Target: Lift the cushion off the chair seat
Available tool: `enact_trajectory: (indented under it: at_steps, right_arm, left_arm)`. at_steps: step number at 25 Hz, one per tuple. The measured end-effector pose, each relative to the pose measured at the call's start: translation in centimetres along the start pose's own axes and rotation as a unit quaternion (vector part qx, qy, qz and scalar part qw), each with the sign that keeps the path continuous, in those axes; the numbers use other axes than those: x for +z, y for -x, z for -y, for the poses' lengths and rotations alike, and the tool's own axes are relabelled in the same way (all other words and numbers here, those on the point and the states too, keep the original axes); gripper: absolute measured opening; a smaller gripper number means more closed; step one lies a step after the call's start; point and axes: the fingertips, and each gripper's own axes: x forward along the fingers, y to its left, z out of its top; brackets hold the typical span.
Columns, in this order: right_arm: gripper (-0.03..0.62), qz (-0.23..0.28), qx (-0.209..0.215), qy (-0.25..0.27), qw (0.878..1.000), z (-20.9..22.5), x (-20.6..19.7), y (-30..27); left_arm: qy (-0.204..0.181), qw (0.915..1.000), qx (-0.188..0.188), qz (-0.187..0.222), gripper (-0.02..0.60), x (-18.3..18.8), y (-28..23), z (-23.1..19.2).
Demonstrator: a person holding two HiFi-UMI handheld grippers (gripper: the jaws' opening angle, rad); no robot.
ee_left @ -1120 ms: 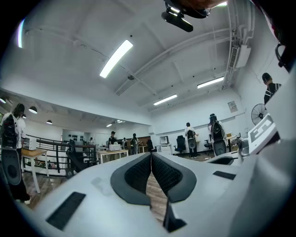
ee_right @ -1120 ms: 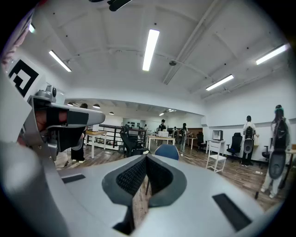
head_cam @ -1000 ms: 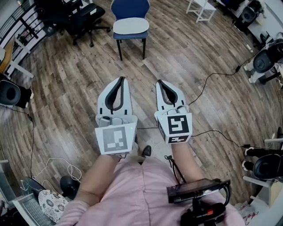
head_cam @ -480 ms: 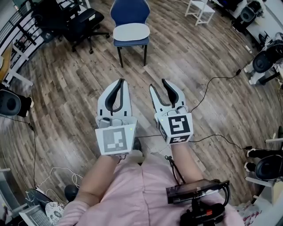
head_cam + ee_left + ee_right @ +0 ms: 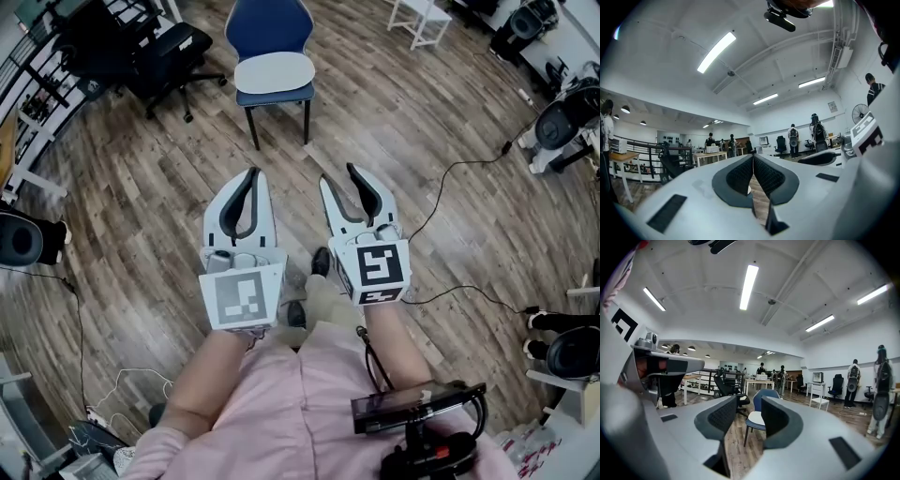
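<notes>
One blue chair (image 5: pixel 273 21) is seen at the top centre of the head view, standing on the wooden floor (image 5: pixel 141 187). One pale oval cushion (image 5: pixel 274 71) is laid flat on its seat and covers most of it.

One black office chair (image 5: pixel 164 47) is placed left of the blue chair. One white stool (image 5: pixel 419 19) is placed to its right. One dark cable (image 5: pixel 450 169) is run across the floor at the right. Two dark shoes are visible below the tongs, one (image 5: pixel 321 261) ahead of the other (image 5: pixel 296 314).

Two tongs are counted. The left tongs (image 5: pixel 251 174) are fitted with one marker cube (image 5: pixel 242 298). The right tongs (image 5: pixel 339 178) are fitted with a second cube (image 5: pixel 377 266). Two bare forearms are extended from a pink garment (image 5: pixel 300 422), the left forearm (image 5: pixel 211 375) being the more exposed.

Both tongs are held side by side, near each other but not touching. Both are pointed forward toward the chair and kept well apart from it.

In the left gripper view, the left tongs (image 5: pixel 753 158) are pressed together at the tips, and nothing is held between them. In the right gripper view, the right tongs (image 5: pixel 749 404) are spread. The chair (image 5: pixel 761 394) and the cushion (image 5: pixel 754 418) are framed in the gap, far off and untouched. Nothing is pinched by either pair.
</notes>
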Motion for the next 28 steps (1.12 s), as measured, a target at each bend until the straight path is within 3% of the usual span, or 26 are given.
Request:
enact_trajectory:
  at_steps: [13, 20, 28]
  right_arm:
    - [0.154, -0.037, 0.014, -0.014, 0.999, 7.3, -3.5, -15.8]
    - [0.144, -0.039, 0.031, -0.019, 0.999, 12.7, -2.5, -26.0]
    - [0.137, -0.027, 0.035, -0.008, 0.999, 17.3, -0.5, -33.3]
  left_arm:
    - [0.007, 0.9986, 0.02, -0.049, 0.015, -5.7, -15.4, -4.8]
    - [-0.005, 0.9976, 0.031, -0.062, 0.015, -6.3, -25.8, -6.9]
    - [-0.01, 0.9976, 0.051, -0.047, 0.015, -4.9, -33.4, -9.2]
